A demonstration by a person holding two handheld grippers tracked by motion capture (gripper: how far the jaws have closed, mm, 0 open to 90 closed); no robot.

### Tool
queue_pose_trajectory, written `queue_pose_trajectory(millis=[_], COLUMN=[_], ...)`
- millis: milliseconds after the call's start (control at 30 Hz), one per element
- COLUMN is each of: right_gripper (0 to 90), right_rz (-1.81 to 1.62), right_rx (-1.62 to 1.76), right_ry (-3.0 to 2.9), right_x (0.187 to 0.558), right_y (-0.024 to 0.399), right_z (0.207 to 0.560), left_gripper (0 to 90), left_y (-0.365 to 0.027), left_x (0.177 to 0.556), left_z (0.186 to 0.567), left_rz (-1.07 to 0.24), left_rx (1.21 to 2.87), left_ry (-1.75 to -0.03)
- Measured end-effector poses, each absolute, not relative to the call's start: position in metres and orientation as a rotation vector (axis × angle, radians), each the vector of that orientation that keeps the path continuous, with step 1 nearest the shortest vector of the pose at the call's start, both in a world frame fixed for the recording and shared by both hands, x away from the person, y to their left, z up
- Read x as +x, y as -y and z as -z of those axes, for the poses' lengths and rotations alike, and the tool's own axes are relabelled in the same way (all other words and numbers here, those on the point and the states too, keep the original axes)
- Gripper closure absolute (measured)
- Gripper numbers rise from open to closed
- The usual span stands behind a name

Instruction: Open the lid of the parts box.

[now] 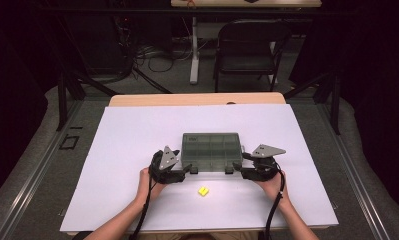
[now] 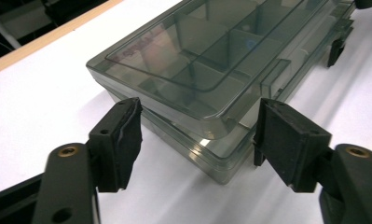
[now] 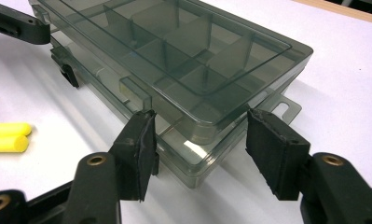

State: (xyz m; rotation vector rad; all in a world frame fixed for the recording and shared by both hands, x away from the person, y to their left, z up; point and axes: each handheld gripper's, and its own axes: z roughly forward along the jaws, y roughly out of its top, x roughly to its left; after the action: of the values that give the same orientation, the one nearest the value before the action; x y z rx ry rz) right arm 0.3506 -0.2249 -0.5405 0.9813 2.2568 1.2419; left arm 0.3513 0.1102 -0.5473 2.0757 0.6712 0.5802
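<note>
A smoky see-through compartment box (image 1: 211, 150) lies shut in the middle of the white sheet. My left gripper (image 1: 186, 170) sits at its near left corner. In the left gripper view that corner of the box (image 2: 207, 88) lies between the jaws of my left gripper (image 2: 197, 137), and both pads touch its walls. My right gripper (image 1: 238, 171) sits at the near right corner. There the jaws of my right gripper (image 3: 200, 140) straddle the box (image 3: 174, 56); one pad meets the front wall and a thin gap shows at the other.
Two yellow foam plugs (image 1: 203, 191) (image 3: 7, 136) lie on the white sheet (image 1: 137, 135) just in front of the box, between my hands. Black latches (image 3: 71, 73) hang on the box's front. A folding chair (image 1: 249, 47) stands beyond the table.
</note>
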Motion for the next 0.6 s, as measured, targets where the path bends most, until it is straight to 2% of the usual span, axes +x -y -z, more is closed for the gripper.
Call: queue_pose_trajectory(millis=[367,600], right_gripper=[44.6,44.4], right_rz=[-1.252,-1.220], right_rx=[0.994,0.967], right_ry=[-2.236,-2.223], right_x=[0.3494,0.3487], right_y=[0.2251,0.2234], right_z=[0.5378,0.5380], left_gripper=[43.2,46.0], left_y=[-0.1117,-0.1132], left_x=[0.3498,0.3483], left_z=[0.5453,0.5447], left_rz=[-0.600,-0.648], left_rx=[2.049,2.021], left_ry=[-0.652,-0.620])
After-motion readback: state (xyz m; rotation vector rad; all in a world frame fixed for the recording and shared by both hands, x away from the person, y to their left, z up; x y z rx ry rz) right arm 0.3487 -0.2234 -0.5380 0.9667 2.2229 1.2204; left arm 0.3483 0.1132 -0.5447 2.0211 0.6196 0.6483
